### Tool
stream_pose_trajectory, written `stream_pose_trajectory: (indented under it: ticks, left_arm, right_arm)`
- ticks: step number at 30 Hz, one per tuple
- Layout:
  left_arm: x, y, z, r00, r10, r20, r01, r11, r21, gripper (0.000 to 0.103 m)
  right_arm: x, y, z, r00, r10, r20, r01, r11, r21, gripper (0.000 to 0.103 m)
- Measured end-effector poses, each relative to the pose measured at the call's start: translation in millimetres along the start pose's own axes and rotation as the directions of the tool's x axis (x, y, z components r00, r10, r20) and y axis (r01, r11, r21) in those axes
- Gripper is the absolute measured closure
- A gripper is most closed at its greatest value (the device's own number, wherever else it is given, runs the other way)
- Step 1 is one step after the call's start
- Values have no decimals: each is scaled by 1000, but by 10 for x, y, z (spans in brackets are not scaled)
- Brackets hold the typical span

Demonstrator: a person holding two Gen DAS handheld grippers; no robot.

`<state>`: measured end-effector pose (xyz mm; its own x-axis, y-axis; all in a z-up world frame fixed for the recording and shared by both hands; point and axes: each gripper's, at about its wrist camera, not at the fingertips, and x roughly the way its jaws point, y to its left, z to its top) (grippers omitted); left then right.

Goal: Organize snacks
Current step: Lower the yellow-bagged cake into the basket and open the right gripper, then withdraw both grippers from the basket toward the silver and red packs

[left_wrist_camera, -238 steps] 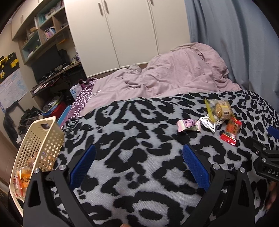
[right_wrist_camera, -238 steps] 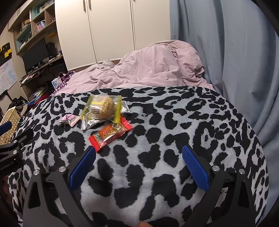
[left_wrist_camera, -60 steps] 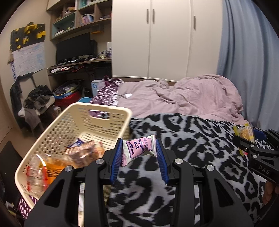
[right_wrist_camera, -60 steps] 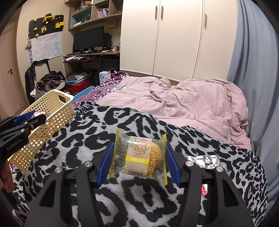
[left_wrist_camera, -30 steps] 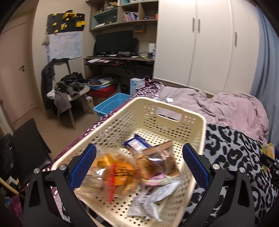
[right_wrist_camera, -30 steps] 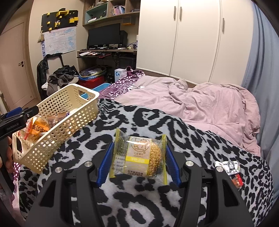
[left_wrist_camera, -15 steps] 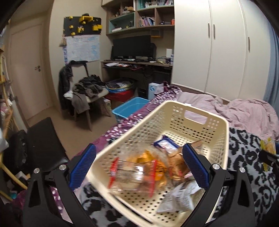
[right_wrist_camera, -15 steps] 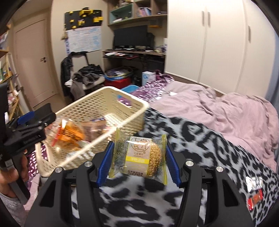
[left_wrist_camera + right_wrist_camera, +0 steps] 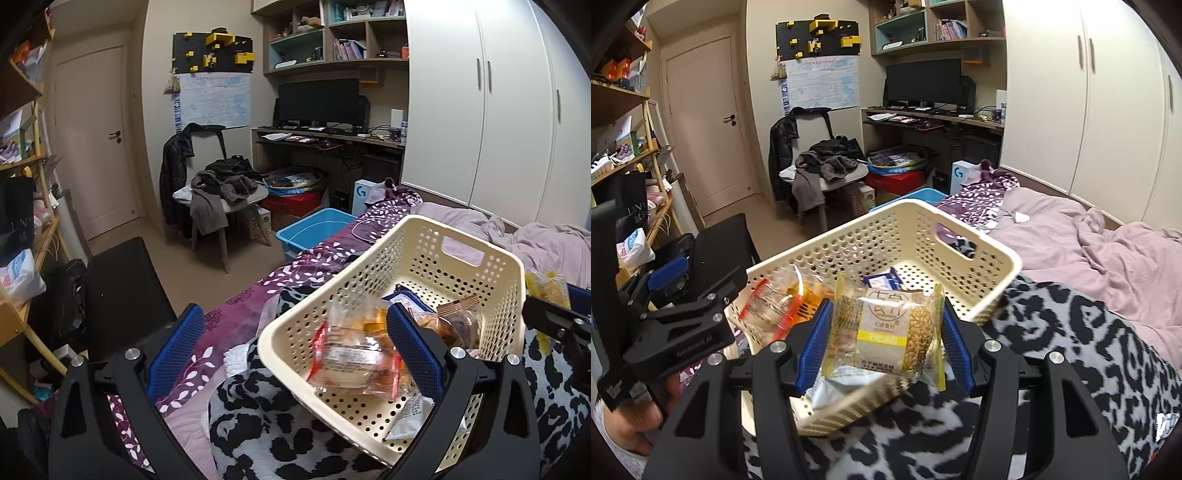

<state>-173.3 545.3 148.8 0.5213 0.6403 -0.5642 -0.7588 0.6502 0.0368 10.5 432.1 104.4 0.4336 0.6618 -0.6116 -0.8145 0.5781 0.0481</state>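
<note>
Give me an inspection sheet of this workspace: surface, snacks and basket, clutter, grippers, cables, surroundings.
Surface: bed with leopard blanket.
Job's things: cream basket holding several wrapped snacks; yellow cake packet in the right gripper's grasp, near the basket's rim.
Clutter: clothes piled on a chair; blue bin on the floor.
Grippers: left gripper open, empty; right gripper shut on the packet.
Cables: white cable on the pink duvet.
Surroundings: desk with monitor, white wardrobe, door.
</note>
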Motion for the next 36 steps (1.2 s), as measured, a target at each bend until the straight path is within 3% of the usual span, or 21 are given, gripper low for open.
stream_pose_trajectory:
  ticks: [8,10,12,26,36]
  left_arm:
    - [17,79,-29,1000,18,-9,-18,1000,-15,3]
    - [37,87,-33,999,26,-19,-27,999,-20,3]
    - [53,86,-35,999,36,-24,-37,999,-21,3]
    - [33,12,-47,996,89,-16,-89,996,12,2]
    - [-17,-160,-59,997,74,-15,-73,996,47,2]
  right_arm:
    - [145,183,35,999,30,-12,-30,999,-29,43]
    - [165,166,29,1000,30,-2,-30,999,-27,25]
    - [142,158,19,999,30,23,-30,999,-20,15]
    - [150,3,-130,1000,24,-13,-24,1000,4,15]
    - [91,-100,-244,999,15,-31,-15,1000,21,10]
